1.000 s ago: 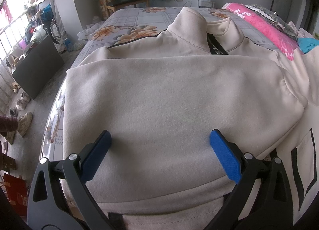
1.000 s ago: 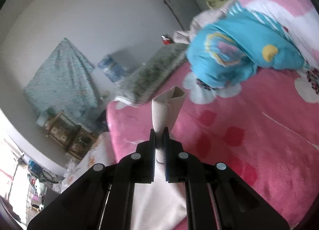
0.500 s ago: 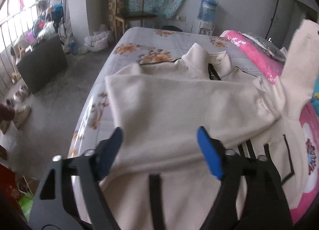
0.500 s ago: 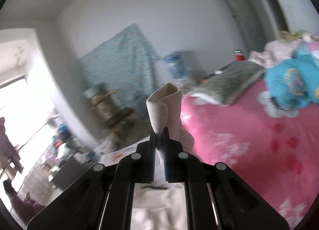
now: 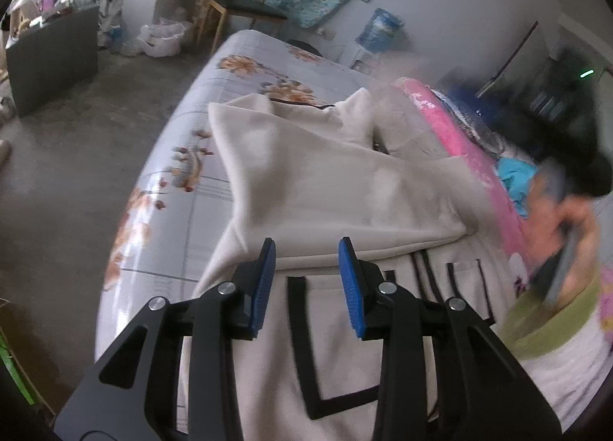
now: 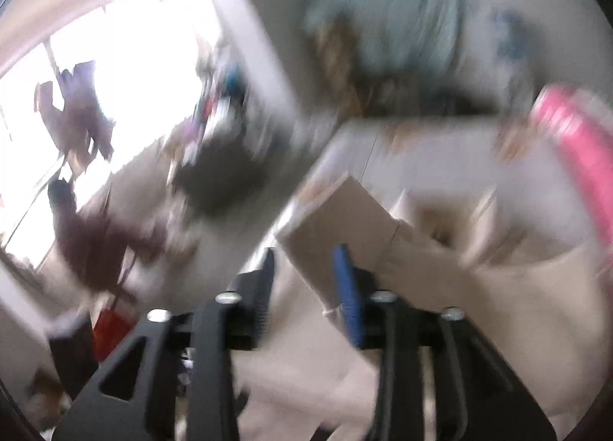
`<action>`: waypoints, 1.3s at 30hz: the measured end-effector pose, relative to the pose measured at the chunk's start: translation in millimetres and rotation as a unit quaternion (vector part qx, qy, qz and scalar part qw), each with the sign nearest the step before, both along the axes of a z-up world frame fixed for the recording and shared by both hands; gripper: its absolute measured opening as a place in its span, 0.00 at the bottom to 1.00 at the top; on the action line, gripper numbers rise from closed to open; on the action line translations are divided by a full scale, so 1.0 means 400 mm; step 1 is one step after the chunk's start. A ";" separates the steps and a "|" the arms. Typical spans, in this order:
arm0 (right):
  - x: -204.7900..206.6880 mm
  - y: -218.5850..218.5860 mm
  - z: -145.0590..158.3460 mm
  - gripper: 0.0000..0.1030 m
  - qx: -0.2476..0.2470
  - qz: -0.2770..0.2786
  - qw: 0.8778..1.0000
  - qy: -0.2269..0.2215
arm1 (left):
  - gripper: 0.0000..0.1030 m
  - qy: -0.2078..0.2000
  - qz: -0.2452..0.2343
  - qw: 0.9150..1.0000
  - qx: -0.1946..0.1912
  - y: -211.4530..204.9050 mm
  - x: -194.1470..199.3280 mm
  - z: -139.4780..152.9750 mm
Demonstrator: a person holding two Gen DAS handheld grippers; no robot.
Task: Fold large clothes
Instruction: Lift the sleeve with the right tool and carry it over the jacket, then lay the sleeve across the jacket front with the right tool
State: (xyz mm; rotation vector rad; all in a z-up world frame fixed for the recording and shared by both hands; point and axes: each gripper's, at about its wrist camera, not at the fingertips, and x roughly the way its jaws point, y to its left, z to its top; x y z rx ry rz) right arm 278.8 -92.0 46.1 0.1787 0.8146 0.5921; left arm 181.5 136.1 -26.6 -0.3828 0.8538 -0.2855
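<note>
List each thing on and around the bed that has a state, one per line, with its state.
Beige sweatshirt: spread on the bed, one sleeve folded across its chest.
Sleeve cuff: between the right gripper's jaws, blurred; contact unclear.
Left gripper: jaws just been closing, nothing between them, above the sweatshirt.
Right gripper: jaws just been opening, parted.
Pink blanket: bunched along the bed's far side.
Wooden chair: upright, unoccupied.

A bed [image 5: 214,104] with a grey floral sheet is carrying a cream jacket [image 5: 325,180], which is lying along its middle and reaching the near edge. A pink blanket [image 5: 456,134] is lying along the right edge, touching the jacket.
</note>
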 end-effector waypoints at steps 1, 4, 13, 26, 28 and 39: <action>0.003 0.003 -0.032 0.35 -0.002 0.007 1.000 0.023 | 0.31 0.000 -0.003 1.000 -0.004 -0.004 0.005 0.000; 0.000 -0.085 -0.067 0.35 0.010 -0.010 0.999 0.040 | 0.31 0.002 -0.012 1.000 -0.011 -0.017 0.027 0.001; 0.028 -0.543 -0.053 0.45 -0.028 -0.175 0.984 0.027 | 0.37 0.057 -0.020 0.998 -0.010 -0.060 0.270 -0.024; 0.015 -0.695 -0.201 0.45 -0.012 -0.231 0.970 0.082 | 0.05 0.089 0.004 0.991 0.096 -0.151 0.428 -0.105; 0.016 -0.696 -0.199 0.45 -0.006 -0.230 0.970 0.084 | 0.05 0.069 0.005 0.994 0.083 -0.136 0.404 -0.069; 0.077 -0.692 -0.220 0.45 -0.045 -0.221 0.968 0.107 | 0.05 0.005 0.027 0.996 0.082 -0.048 0.191 0.025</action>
